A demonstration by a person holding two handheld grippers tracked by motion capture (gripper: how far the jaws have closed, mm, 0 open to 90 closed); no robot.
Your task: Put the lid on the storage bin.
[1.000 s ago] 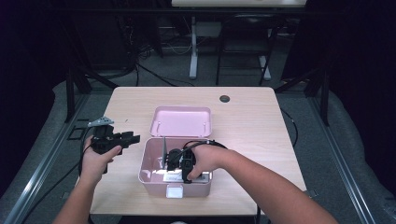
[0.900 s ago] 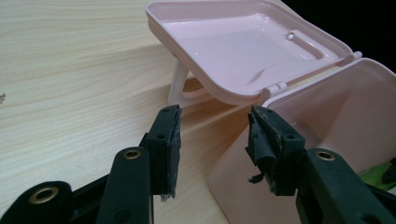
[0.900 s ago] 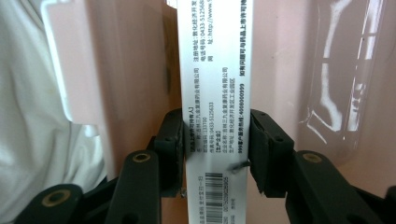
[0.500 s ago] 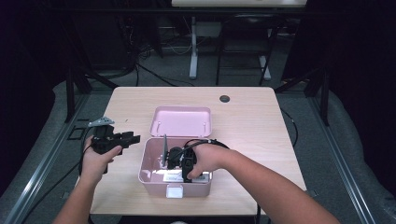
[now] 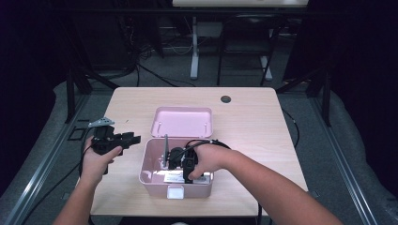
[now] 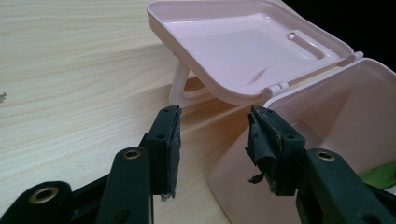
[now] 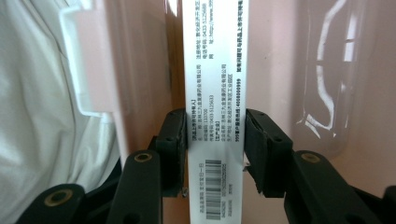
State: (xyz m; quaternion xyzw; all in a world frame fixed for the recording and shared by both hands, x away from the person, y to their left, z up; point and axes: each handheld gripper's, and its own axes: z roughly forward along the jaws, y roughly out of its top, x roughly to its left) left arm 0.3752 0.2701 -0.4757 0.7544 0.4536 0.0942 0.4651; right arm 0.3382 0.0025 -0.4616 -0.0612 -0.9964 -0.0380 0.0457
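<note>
Narrow white carton (image 7: 215,116) (black print, barcode) clamped between right gripper (image 7: 215,154) pads inside pink box (image 5: 155,161); left gripper (image 6: 212,144) open, empty.

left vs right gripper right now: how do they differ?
The left gripper has open jaws with nothing between them; the right gripper is closed on a white printed carton. The left gripper hovers over the table beside the pink box; the right gripper reaches down inside that box. Both have the same black two-jaw build and are held in a hand.
</note>
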